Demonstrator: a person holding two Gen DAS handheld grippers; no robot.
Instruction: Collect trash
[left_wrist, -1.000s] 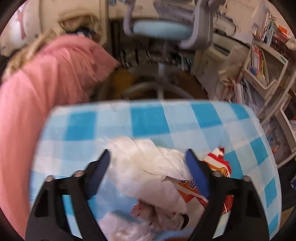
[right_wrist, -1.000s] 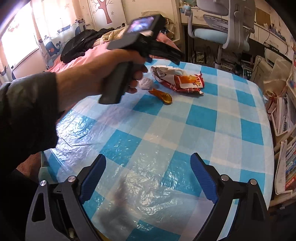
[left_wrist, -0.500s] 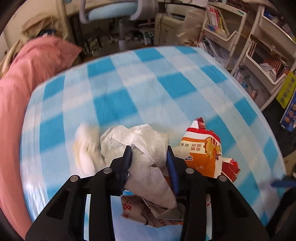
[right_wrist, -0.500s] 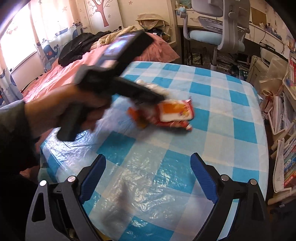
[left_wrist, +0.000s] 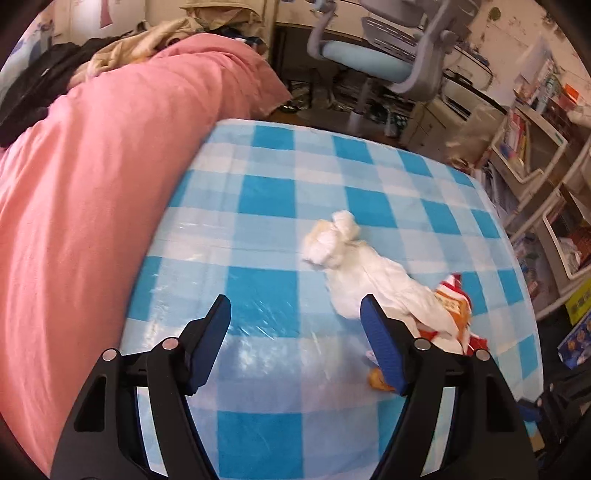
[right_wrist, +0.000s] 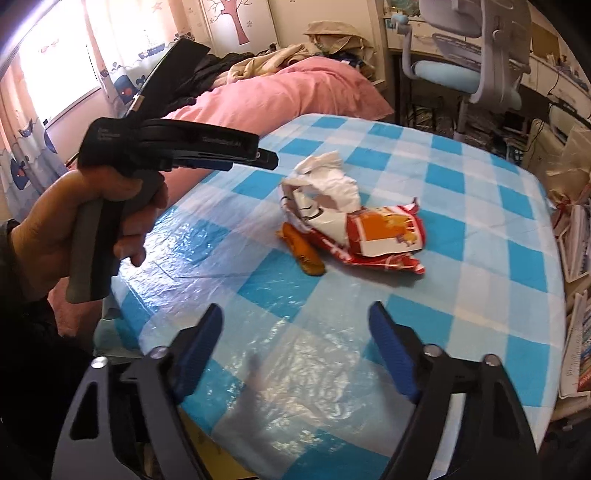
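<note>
A trash pile lies on the blue-checked table (right_wrist: 461, 206): a crumpled white plastic bag (right_wrist: 325, 188), a red and orange snack wrapper (right_wrist: 388, 236) and an orange peel (right_wrist: 304, 253). In the left wrist view the white bag (left_wrist: 373, 273) lies with a tissue wad (left_wrist: 332, 236) beyond it, the wrapper (left_wrist: 452, 306) to its right. My left gripper (left_wrist: 295, 317) is open and empty, just left of the pile; it also shows in the right wrist view (right_wrist: 266, 158). My right gripper (right_wrist: 295, 325) is open and empty above the table's near part.
A bed with a pink cover (left_wrist: 92, 166) runs along the table's left side. A blue office chair (right_wrist: 465, 70) stands behind the table. Shelves with books and papers (left_wrist: 546, 155) stand to the right.
My left gripper closed on the white bag, dragged the pile toward the table's middle, then opened and pulled back to the left. The right gripper stayed put.
</note>
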